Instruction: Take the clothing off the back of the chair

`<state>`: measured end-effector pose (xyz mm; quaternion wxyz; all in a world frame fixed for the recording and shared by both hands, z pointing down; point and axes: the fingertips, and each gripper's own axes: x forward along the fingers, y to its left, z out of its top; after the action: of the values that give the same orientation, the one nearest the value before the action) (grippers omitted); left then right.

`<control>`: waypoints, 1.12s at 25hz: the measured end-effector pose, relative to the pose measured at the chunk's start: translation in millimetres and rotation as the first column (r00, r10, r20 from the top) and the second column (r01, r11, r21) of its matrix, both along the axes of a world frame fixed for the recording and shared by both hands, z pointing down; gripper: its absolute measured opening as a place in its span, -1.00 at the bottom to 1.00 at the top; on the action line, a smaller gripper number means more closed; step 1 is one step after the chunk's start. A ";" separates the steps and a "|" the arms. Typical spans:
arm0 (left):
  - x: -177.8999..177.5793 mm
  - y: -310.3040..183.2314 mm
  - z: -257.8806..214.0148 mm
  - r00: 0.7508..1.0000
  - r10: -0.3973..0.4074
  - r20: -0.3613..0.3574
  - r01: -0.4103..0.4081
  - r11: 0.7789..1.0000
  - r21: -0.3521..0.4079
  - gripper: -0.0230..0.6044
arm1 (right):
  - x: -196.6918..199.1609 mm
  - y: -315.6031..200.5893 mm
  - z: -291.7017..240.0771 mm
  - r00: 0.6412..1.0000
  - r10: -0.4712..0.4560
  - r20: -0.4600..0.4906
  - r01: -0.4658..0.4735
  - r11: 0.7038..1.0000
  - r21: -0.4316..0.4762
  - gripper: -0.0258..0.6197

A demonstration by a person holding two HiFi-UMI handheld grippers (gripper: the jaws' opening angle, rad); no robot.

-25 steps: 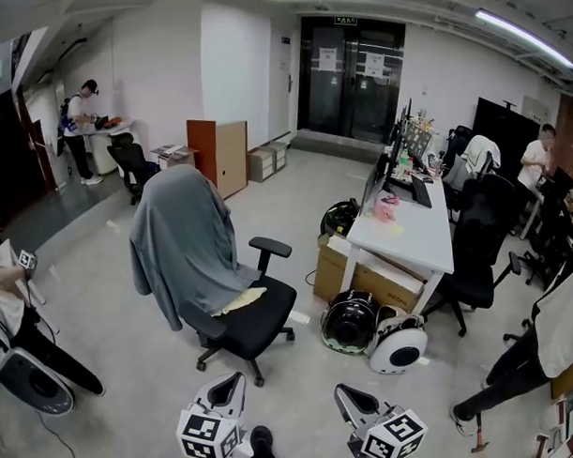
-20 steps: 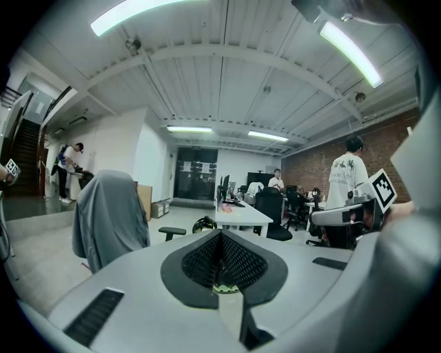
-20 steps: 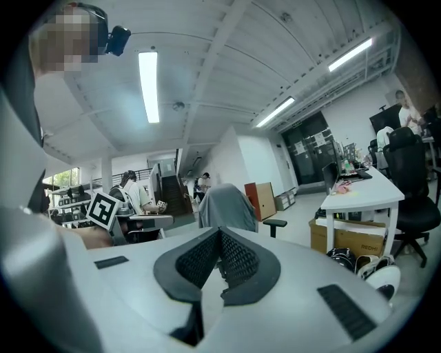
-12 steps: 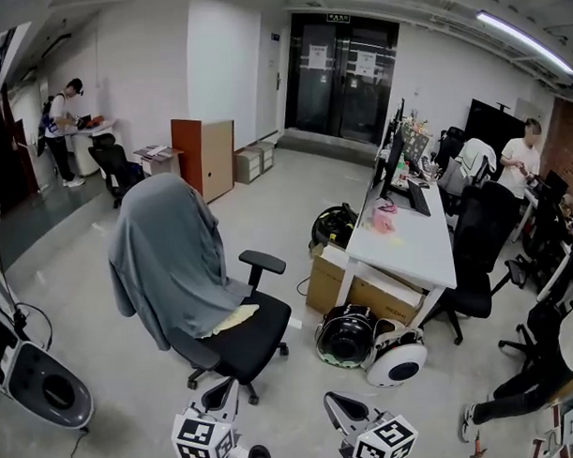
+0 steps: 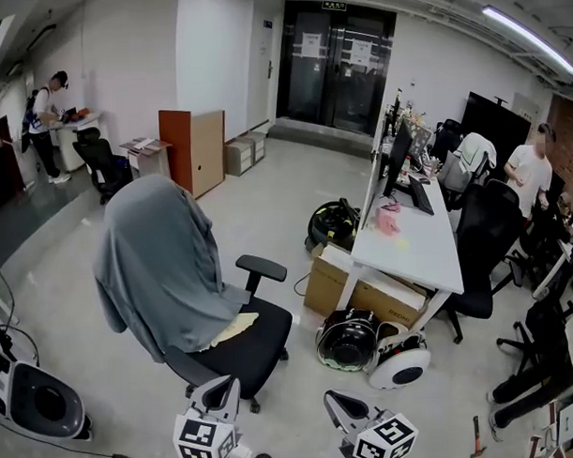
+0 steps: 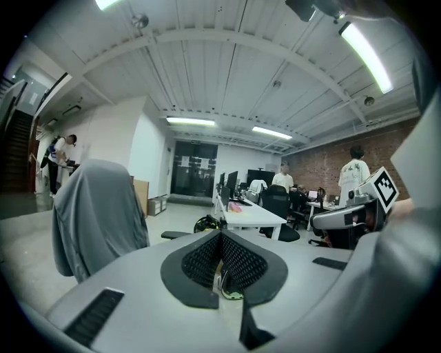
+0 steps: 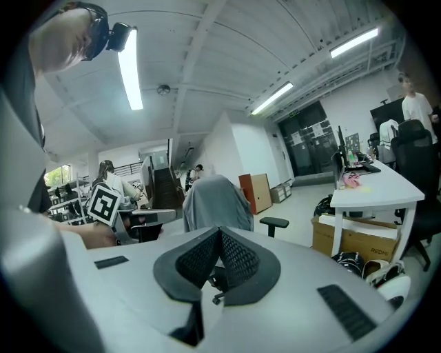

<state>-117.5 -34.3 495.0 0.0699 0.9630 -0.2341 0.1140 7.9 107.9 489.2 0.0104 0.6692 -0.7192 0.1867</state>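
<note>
Both claws are low in the head view and both are empty. The left claw (image 5: 224,383) has its jaws pressed together with nothing between them, and its own view shows the two dark ribbed pads (image 6: 207,258) meeting in a tight seam. The right claw (image 5: 334,398) is the same, jaws closed on nothing. The two sit side by side and apart, marker cubes nearest the camera.

The grey garment (image 5: 161,251) is draped over the back of the black office chair (image 5: 251,345). It covers the backrest from the top down and spills onto the seat. It lies ahead of the left claw and off to that claw's left, well clear of the tips. From the right claw it stands almost straight ahead, just above the closed jaws in that claw's view, with the chair's armrest (image 7: 274,222) to its right. Neither claw touches the cloth.

A pale yellow piece (image 5: 235,327) lies on the seat at the garment's hem. Ahead and to the right of the right claw stands a long white tabletop (image 5: 414,242) carrying monitors and a pink item (image 5: 389,213). A cardboard box (image 5: 350,289) sits under it. Far beyond the left claw is a wooden cabinet (image 5: 194,147). People stand at the room's edges.
</note>
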 end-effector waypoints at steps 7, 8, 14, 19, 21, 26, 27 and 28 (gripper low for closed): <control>-4.2 -63.9 -6.7 1.000 -0.003 -0.012 0.003 1.000 0.027 -0.92 | 4.3 -66.4 -8.9 0.999 0.012 -0.049 -0.010 0.999 0.040 -0.87; -5.2 -70.7 -7.1 1.000 -0.007 -0.014 0.007 1.000 0.027 -0.92 | 4.8 -73.0 -10.3 0.999 0.012 -0.052 -0.010 0.999 0.041 -0.87; -3.3 -102.9 -4.0 0.999 -0.025 -0.024 0.025 1.000 0.016 -0.92 | 10.6 -107.8 -13.2 0.998 -0.007 -0.068 0.009 0.999 0.033 -0.87; 13.6 -134.0 8.6 0.999 -0.038 -0.021 0.038 0.999 0.004 -0.92 | 31.4 -144.0 0.2 0.998 -0.016 -0.056 0.018 1.000 0.026 -0.87; 20.4 -151.7 11.6 0.999 -0.050 -0.014 0.050 0.999 0.006 -0.92 | 43.1 -163.9 4.4 0.999 -0.021 -0.046 0.022 0.999 0.029 -0.87; 46.7 -205.2 11.1 0.995 -0.098 0.005 0.098 0.995 0.010 -0.92 | 81.1 -225.2 8.1 0.998 -0.058 -0.025 0.059 0.998 0.037 -0.87; 54.1 -217.1 11.4 0.994 -0.111 0.009 0.111 0.994 0.008 -0.92 | 90.1 -238.7 9.8 0.997 -0.069 -0.021 0.070 0.997 0.033 -0.87; 61.9 -228.8 12.2 0.992 -0.124 0.012 0.124 0.992 0.004 -0.92 | 99.4 -252.4 12.0 0.997 -0.080 -0.016 0.080 0.996 0.028 -0.87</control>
<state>-55.6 -263.1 507.2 0.0738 0.9460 -0.2939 0.1151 107.3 -144.5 501.3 0.0137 0.6413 -0.7479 0.1709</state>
